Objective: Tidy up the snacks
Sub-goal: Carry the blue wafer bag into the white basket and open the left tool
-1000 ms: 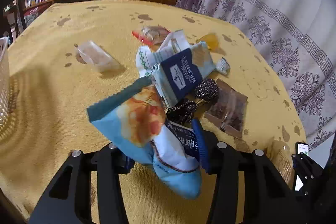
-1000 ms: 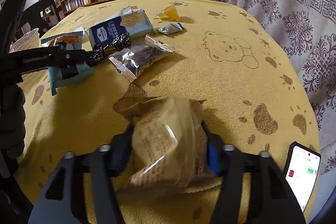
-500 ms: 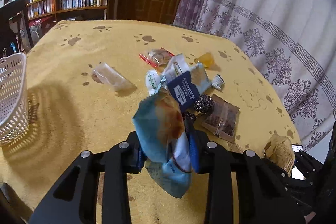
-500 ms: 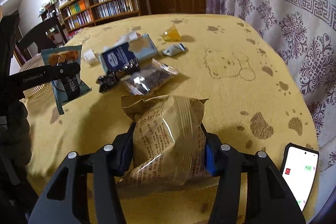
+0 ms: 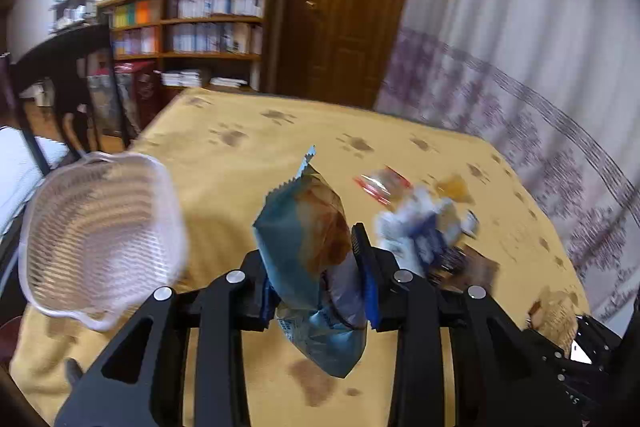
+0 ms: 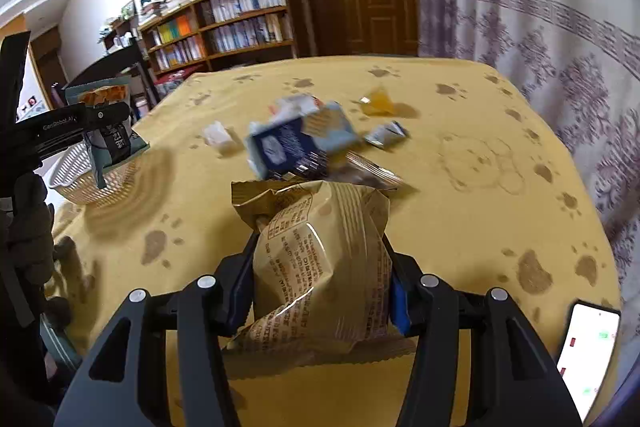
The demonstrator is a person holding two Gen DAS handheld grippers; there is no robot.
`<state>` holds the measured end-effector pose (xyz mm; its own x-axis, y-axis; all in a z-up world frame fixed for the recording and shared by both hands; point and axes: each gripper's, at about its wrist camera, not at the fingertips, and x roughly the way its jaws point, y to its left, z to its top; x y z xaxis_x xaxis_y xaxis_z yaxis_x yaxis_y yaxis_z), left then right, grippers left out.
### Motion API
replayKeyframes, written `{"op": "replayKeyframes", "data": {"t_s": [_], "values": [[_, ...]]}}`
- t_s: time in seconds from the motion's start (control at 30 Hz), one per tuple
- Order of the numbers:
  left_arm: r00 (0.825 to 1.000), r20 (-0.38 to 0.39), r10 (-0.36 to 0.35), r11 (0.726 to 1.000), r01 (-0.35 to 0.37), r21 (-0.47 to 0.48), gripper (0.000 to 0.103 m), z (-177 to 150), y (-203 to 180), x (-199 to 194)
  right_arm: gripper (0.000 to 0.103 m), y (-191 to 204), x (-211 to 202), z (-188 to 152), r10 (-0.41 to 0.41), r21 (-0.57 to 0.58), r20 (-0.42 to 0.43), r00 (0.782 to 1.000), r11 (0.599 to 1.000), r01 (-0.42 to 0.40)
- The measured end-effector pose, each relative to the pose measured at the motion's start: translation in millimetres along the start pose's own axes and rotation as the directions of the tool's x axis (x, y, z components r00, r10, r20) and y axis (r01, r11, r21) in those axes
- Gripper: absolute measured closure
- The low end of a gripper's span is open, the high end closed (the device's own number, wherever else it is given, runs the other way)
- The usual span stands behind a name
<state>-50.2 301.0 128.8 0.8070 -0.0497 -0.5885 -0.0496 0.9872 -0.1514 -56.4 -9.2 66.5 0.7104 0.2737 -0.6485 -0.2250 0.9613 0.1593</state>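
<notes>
My left gripper (image 5: 316,291) clamps a teal foil snack packet (image 5: 310,247) beside the white plastic mesh basket (image 5: 96,239); my right gripper (image 6: 320,291) grips a crinkly tan snack bag (image 6: 320,267) farther from it.

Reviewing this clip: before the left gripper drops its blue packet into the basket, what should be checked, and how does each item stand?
1. Left gripper shut on the blue snack packet: ok.
2. White plastic mesh basket upright, mouth open: ok.
3. Packet directly above the basket: not ok in the left wrist view; the right wrist view suggests overlap.
4. Right gripper shut on the tan crinkled snack bag: ok.
5. Basket contents: cannot tell.
</notes>
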Motion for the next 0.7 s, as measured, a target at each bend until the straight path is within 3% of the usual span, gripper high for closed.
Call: {"op": "replayKeyframes", "data": {"t_s": [0.43, 0.7], "values": [[0.977, 0.077, 0.199, 0.972, -0.186, -0.141, 0.069, 24, 103, -34, 0.049, 86, 27, 40, 0.164, -0.063, 0.027, 0.986, 0.985, -0.163], [0.958, 0.038, 0.285, 0.941, -0.272, -0.2, 0.066, 23, 147, -22, 0.049, 154, 59, 51, 0.264, -0.101, -0.005, 0.964, 0.959, -0.263]]}}
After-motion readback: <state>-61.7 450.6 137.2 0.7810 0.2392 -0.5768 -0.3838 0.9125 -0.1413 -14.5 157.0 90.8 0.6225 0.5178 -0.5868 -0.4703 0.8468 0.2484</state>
